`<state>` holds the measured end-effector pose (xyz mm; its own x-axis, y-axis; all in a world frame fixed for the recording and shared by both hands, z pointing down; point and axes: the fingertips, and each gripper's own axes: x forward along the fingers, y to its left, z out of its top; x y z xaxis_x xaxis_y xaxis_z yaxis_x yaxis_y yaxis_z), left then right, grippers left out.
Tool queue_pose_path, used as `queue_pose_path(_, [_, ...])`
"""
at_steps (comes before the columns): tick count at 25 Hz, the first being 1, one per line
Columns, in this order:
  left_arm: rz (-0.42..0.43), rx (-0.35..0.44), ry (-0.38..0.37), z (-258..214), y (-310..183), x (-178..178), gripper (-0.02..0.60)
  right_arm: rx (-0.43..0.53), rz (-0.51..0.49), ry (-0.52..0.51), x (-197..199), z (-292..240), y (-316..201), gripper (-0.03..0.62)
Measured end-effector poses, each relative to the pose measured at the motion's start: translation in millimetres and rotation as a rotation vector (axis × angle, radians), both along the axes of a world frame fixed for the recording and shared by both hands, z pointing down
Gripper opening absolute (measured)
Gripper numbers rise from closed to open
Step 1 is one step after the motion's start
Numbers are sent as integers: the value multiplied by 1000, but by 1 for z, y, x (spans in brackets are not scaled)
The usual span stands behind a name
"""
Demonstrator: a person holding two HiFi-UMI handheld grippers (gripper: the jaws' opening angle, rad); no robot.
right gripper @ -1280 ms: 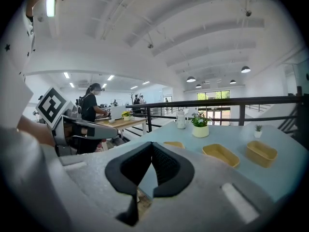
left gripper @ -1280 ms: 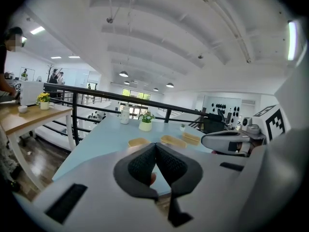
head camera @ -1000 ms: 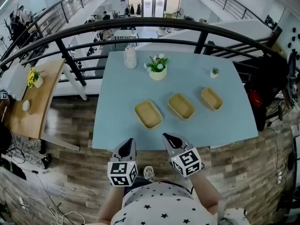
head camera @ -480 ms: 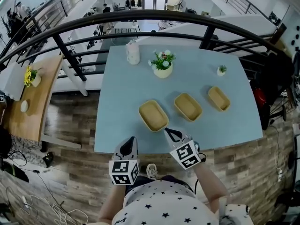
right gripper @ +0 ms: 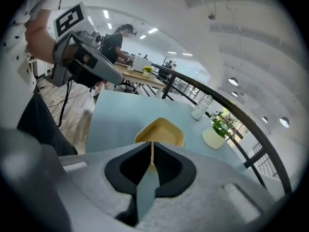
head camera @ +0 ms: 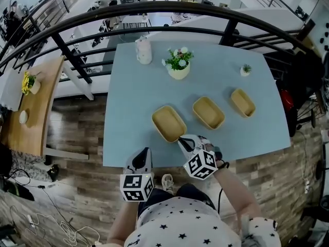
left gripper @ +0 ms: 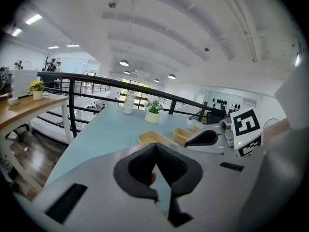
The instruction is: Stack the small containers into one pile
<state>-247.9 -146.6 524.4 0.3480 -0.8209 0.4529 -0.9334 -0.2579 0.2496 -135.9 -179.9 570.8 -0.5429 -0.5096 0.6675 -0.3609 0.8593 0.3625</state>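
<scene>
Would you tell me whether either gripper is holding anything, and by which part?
Nothing is held: left gripper and right gripper are both shut, empty; the nearest container lies beyond the right.

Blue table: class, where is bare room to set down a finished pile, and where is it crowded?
Bare: the table's left strip between white bottle and left container; the front right corner beside right container. Crowded: the diagonal row around middle container.

A light-blue table (head camera: 128, 102) stands right up against a curved black railing (head camera: 154, 6), with wood-plank floor (head camera: 77, 184) all around. Off to the left, a wooden side table (head camera: 38, 112) carries yellow flowers (head camera: 26, 81). Overhead is a white arched ceiling (left gripper: 169, 28) with round lamps (left gripper: 124, 63) glowing, and cables (head camera: 56, 225) trail across the planks.
</scene>
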Motion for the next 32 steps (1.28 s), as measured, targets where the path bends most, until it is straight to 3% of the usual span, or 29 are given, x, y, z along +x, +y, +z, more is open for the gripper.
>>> queue_pose_path(8, [-14,-31,0,12,-1,-6,3,-2,-192,186,-8,33,3,30])
queue_pose_path(19, [-16,-34,15,12,-13,-3,2,-19,-371,370,-6,62,2,75])
queue_pose_path(32, [-29,-34,12,12,-13,-3,3,33,-446,469,-8,70,-1,68])
